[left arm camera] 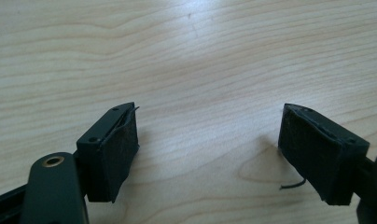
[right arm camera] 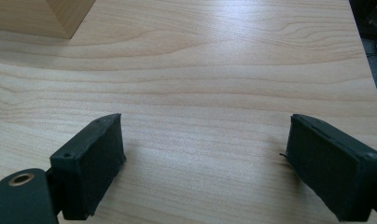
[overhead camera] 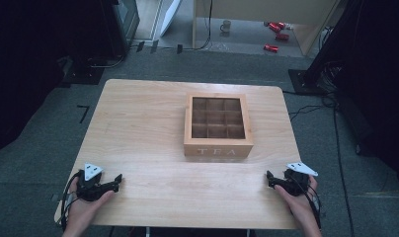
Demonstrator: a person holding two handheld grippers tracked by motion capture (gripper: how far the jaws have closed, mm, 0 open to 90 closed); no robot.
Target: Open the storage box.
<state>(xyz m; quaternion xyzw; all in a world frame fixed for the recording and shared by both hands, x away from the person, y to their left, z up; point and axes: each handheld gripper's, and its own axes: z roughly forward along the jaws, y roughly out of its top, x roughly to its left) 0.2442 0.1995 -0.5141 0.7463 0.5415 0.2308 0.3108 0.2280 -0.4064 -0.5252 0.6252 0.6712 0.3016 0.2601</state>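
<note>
Tea box of pale wood sits on the desk, slightly right of centre and toward the far half, its lid off or open so nine empty compartments show in a three-by-three grid; the word TEA is printed on its near wall. Well apart from it, the left gripper rests at the near left corner of the desk in the person's left hand, jaws spread wide with bare wood between them. The right gripper lies at the near right edge in the right hand, jaws likewise parted and holding nothing. In the right gripper view a corner of the box shows far left.
</note>
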